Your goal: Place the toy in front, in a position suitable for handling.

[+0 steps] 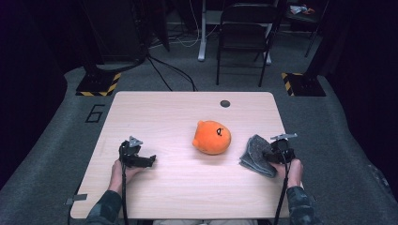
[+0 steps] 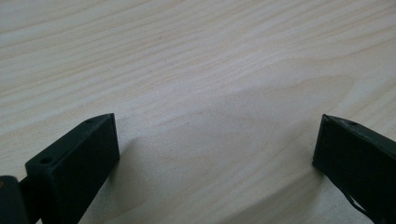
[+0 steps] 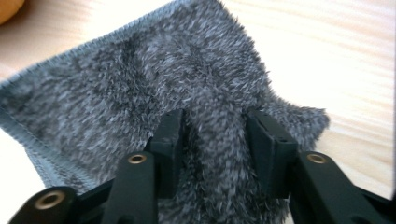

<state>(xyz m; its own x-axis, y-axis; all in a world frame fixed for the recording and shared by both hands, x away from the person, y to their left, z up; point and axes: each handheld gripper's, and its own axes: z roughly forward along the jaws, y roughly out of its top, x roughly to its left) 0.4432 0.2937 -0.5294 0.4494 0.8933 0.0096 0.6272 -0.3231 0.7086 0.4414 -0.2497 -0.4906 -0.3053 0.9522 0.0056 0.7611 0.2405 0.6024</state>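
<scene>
One table (image 1: 155,108) of pale wood takes up the middle of the high view, standing on grey carpet. One black chair (image 1: 244,33) stands beyond its far edge, well apart from everything on the tabletop. One small dark disc (image 1: 225,103) is set in the tabletop near the far edge.

Three loose groups lie on the wood, counted from largest down. One orange plush (image 1: 211,137) with a small dark face sits near the centre, resting on the table. One grey cloth (image 1: 257,154), fuzzy and rumpled, lies to the right of the plush and near it but apart from it; in the right gripper view its stitched hem runs along the lower left and its pile spreads across the wood (image 3: 140,79).

Two grippers are on the table, one in each of the person's two hands, each with a cable running back toward the near edge. The right gripper (image 3: 214,140) sits at the cloth's right side; a raised fold of cloth stands between its jaws, which are parted narrowly, with the pile brushing both inner faces; whether the pads actually press on it cannot be told. The left gripper (image 2: 215,144) lies at the left of the table, well apart from plush and cloth, its jaws spread wide with bare wood between them.
</scene>
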